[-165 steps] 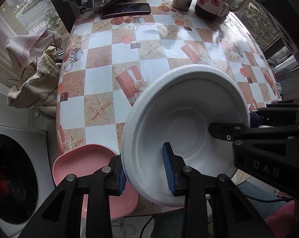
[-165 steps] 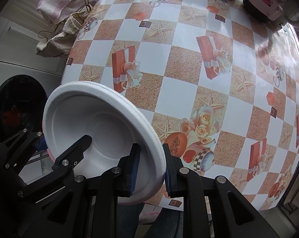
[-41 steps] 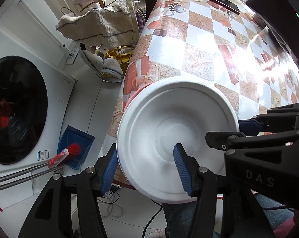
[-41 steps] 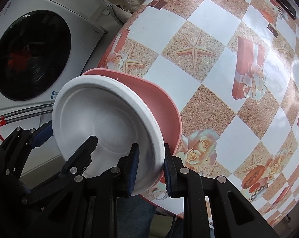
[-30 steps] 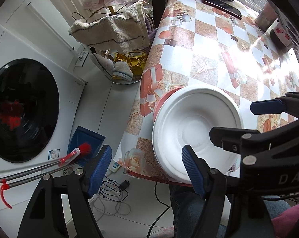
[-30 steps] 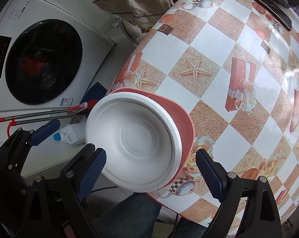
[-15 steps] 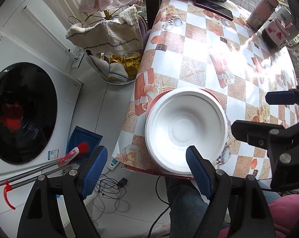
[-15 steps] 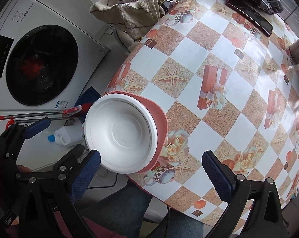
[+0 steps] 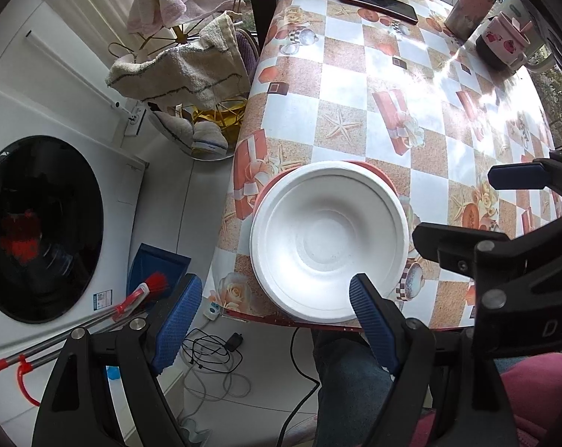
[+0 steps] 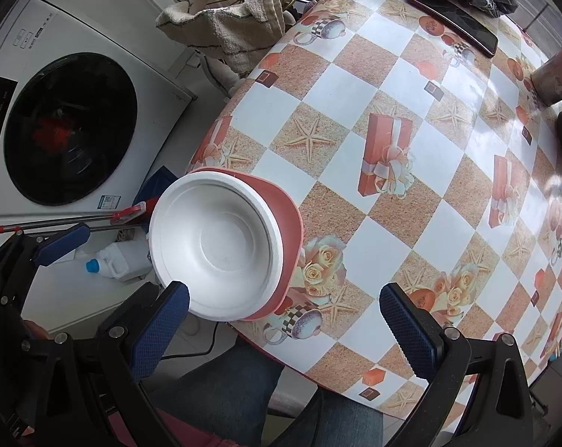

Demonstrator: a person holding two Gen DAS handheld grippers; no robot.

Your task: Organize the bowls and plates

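A white foam bowl [image 9: 329, 238] [image 10: 217, 246] sits upright inside a pink plate [image 9: 387, 182] [image 10: 290, 216] at the near left corner of the checked table [image 9: 355, 85]. My left gripper [image 9: 275, 279] hangs open above the bowl's near rim, its blue pads clear of it. My right gripper [image 10: 282, 290] stands wide open above the stack's near right side and touches nothing. Each gripper shows in the other's view: the right one's blue pad [image 9: 515, 177] at the right, the left one's blue pad [image 10: 61, 244] at the left. Nothing is held.
A phone [image 9: 379, 0], a dark cloth, a tumbler [image 9: 470, 3] and mugs [image 9: 500, 41] stand at the table's far end. Left of the table are a washing machine [image 9: 38, 231], towels on a rack [image 9: 184, 70], a dustpan with brush and cables. A person's legs are below.
Both grippers held the white bowl's rim, set it on the pink plate, opened and let go. Since then they have risen away, so the stack looks smaller.
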